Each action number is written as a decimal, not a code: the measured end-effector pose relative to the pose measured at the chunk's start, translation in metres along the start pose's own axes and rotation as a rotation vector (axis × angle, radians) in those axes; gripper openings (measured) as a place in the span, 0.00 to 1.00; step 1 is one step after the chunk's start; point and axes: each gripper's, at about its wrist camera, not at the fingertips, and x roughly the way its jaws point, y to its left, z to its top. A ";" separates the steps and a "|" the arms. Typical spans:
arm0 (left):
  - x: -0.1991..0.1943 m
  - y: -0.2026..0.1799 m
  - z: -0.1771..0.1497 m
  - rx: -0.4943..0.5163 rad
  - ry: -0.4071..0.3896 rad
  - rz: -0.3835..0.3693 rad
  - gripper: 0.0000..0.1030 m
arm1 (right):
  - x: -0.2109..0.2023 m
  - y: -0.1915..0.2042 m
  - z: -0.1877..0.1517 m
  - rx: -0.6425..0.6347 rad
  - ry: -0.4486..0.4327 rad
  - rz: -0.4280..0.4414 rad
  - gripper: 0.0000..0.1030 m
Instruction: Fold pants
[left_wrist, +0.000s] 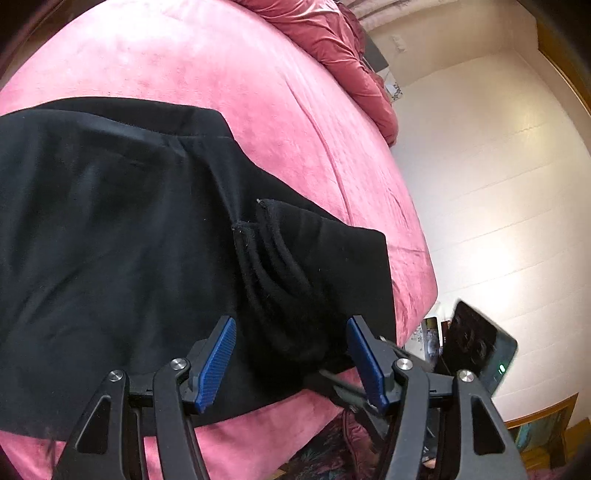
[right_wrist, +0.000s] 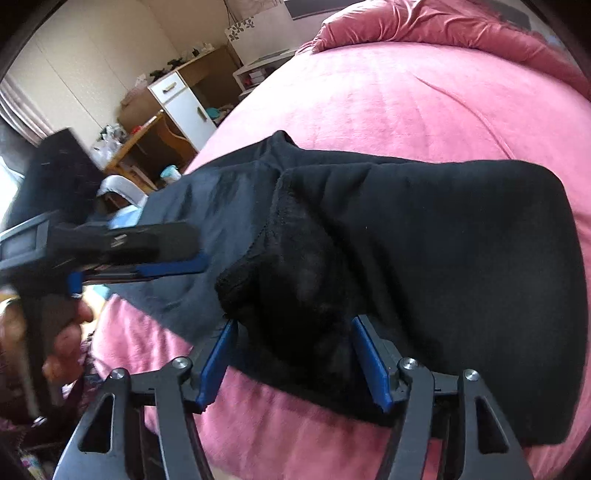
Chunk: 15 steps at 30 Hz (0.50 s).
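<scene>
Black fleece pants (right_wrist: 424, 236) lay part-folded on the pink velvet bedspread (right_wrist: 424, 96), at its near edge. My right gripper (right_wrist: 291, 360) stood spread, gripping nothing, over the doubled layer; my left gripper (left_wrist: 291, 358) likewise gaped empty, probably so the fold could settle.

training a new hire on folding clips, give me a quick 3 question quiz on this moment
1. True or false: the right gripper is clamped shut on the pants.
2. What do the pants lie on? A) a wooden table B) a pink bed C) the floor
3. In the right wrist view, what does the hand at the left edge hold?

Key
1. False. Its jaws stand apart; cloth lies between the pads unpinched.
2. B, the pink bed.
3. The left gripper, reaching over the pants' edge. Its own view shows that gripper open too.
</scene>
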 end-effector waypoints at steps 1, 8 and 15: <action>0.003 -0.001 0.002 -0.002 0.004 -0.006 0.62 | -0.006 -0.002 -0.002 0.004 0.000 0.007 0.63; 0.022 -0.012 0.007 -0.021 0.055 -0.020 0.63 | -0.061 -0.033 -0.037 0.089 -0.030 -0.049 0.69; 0.049 -0.016 0.000 -0.019 0.112 -0.001 0.60 | -0.112 -0.087 -0.082 0.244 -0.060 -0.268 0.69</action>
